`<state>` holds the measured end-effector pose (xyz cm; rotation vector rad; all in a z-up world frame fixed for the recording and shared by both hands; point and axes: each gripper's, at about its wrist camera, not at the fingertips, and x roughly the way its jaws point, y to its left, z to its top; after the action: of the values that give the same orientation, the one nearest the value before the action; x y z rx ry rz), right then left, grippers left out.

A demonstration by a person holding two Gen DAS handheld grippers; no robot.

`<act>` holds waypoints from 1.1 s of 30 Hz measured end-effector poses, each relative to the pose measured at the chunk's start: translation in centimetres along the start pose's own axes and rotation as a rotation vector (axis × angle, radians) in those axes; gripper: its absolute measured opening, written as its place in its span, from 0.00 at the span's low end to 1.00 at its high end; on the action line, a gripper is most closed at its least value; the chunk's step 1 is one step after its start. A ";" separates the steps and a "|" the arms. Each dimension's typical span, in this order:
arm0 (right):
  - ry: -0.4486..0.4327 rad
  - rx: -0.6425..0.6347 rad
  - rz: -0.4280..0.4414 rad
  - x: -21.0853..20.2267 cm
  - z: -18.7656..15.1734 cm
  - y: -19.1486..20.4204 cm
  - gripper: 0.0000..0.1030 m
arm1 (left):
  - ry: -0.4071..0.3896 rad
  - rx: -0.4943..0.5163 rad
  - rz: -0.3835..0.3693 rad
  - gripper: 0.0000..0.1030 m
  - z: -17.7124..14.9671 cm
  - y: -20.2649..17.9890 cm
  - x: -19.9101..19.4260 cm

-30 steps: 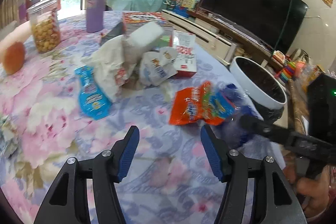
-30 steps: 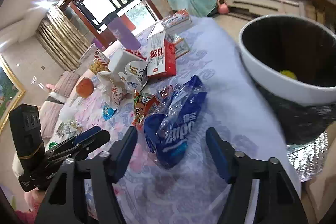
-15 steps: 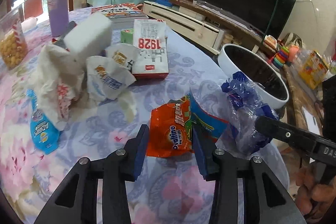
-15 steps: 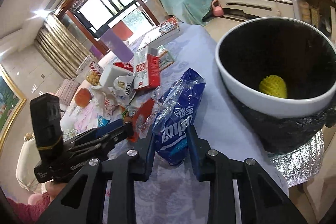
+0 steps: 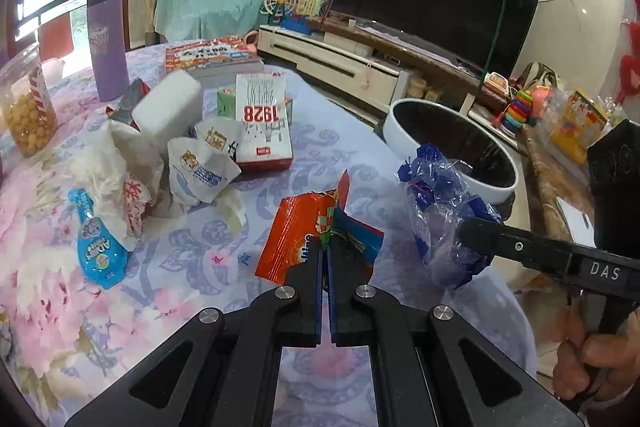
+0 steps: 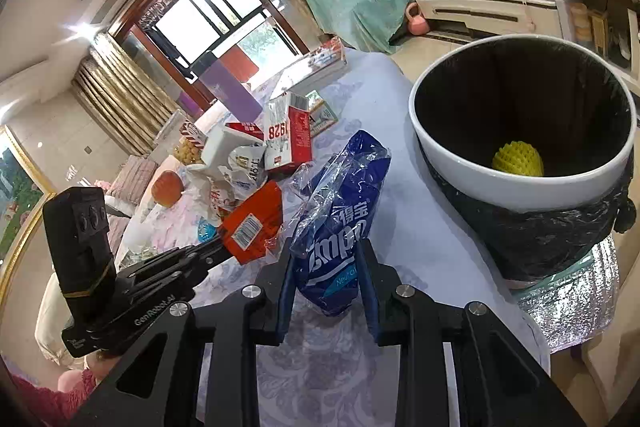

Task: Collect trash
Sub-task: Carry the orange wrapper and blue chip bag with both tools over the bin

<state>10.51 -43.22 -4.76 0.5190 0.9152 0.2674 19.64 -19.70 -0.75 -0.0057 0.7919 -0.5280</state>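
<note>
Two wrappers are in hand at once. The left gripper (image 5: 325,259) has its jaws pressed nearly together on the near edge of an orange snack wrapper (image 5: 296,235), which stands up crumpled from the pinch, just above the bench (image 5: 192,259) near its right edge. The right gripper (image 6: 326,283) is partly closed around the lower end of a blue tissue wrapper (image 6: 340,211), its pads squeezing the film from both sides, with the upper end fanning out loose toward the bin (image 6: 520,187).

Both wrappers look like thin, empty film: very light, limp and somewhat slick, so they should crush without resisting and may slide out of a shallow pinch. A hold on a bunched or folded part seems safer than on a single flat edge, and the blue one is taken where it is gathered thickest. The orange one is caught by a thin margin only, which I judge the weaker grip.

The bin, white-rimmed with a black liner, stands just off the bench's right edge, with a yellow foam net (image 6: 518,159) at its bottom. More litter waits further in on the bench: crumpled paper bags (image 5: 200,167), a red and white carton (image 5: 262,123) and a blue sachet (image 5: 98,251).
</note>
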 end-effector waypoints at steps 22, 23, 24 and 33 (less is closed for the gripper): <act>-0.095 0.010 -0.072 -4.3 1.4 -2.6 0.28 | -0.016 0.060 -0.070 0.00 1.7 -4.5 -0.4; -0.098 0.011 -0.074 -4.4 1.4 -2.7 0.28 | -0.015 0.064 -0.072 0.00 1.9 -4.7 -0.3; -0.102 0.014 -0.078 -4.6 1.5 -2.8 0.28 | -0.015 0.065 -0.074 0.00 1.9 -4.8 -0.2; -0.117 0.029 -0.086 -5.3 1.7 -4.0 0.28 | -0.008 0.081 -0.084 0.00 2.5 -5.8 0.5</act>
<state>8.81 -49.44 -2.43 0.5157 0.8269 0.1443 19.00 -25.49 1.81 0.0333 0.7647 -0.6392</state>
